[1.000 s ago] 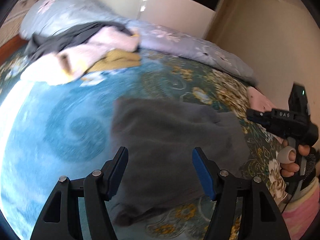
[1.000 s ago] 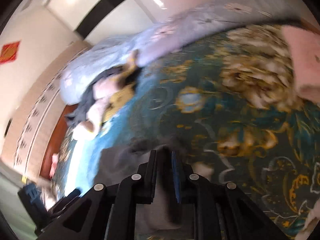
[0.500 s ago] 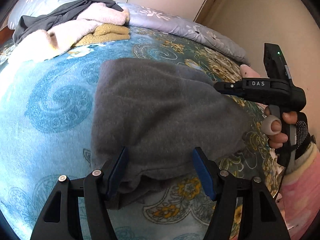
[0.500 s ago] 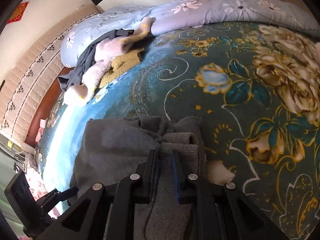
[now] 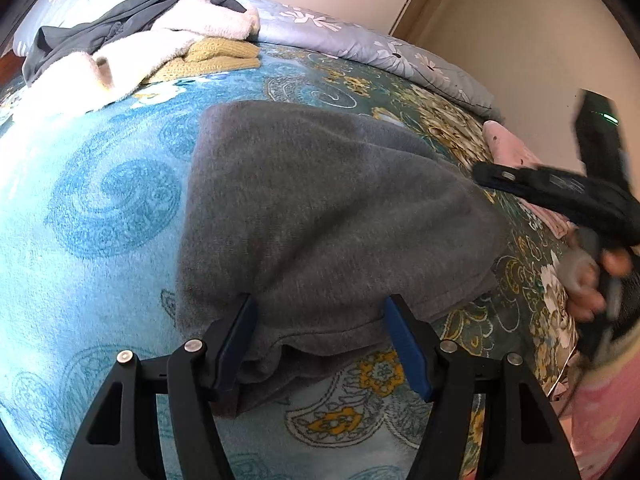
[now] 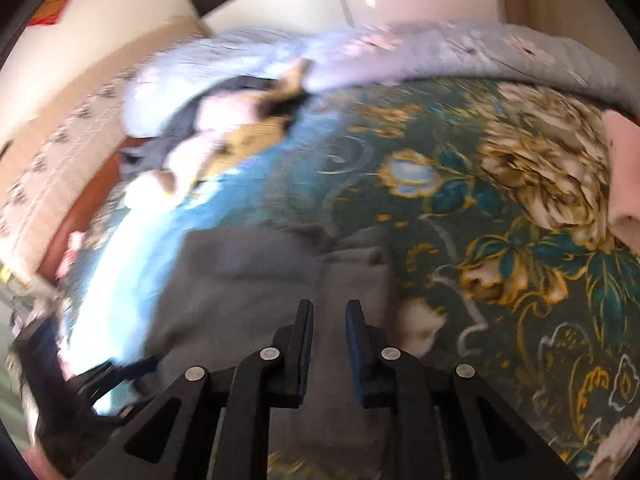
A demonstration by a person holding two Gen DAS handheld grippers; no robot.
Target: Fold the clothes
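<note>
A grey garment [image 5: 320, 216] lies folded on the blue and green patterned bedspread [image 5: 92, 208]. My left gripper [image 5: 318, 312] is open, its jaws wide apart over the garment's near edge, holding nothing. My right gripper [image 6: 328, 312] has its jaws a small gap apart above the garment [image 6: 248, 292], with no cloth between them; it also shows at the right of the left wrist view [image 5: 560, 196], off the garment's right edge. The right wrist view is blurred by motion.
A pile of clothes [image 5: 152, 40], dark grey, pink and yellow, lies at the far side of the bed against a lilac quilt [image 5: 360, 44]. A folded pink item [image 6: 624, 176] lies at the right edge of the bed. A wall stands to the right.
My right gripper has let go of the grey garment, opened slightly and pulled back to the right. My left gripper has come lower and closer over the garment's near edge.
</note>
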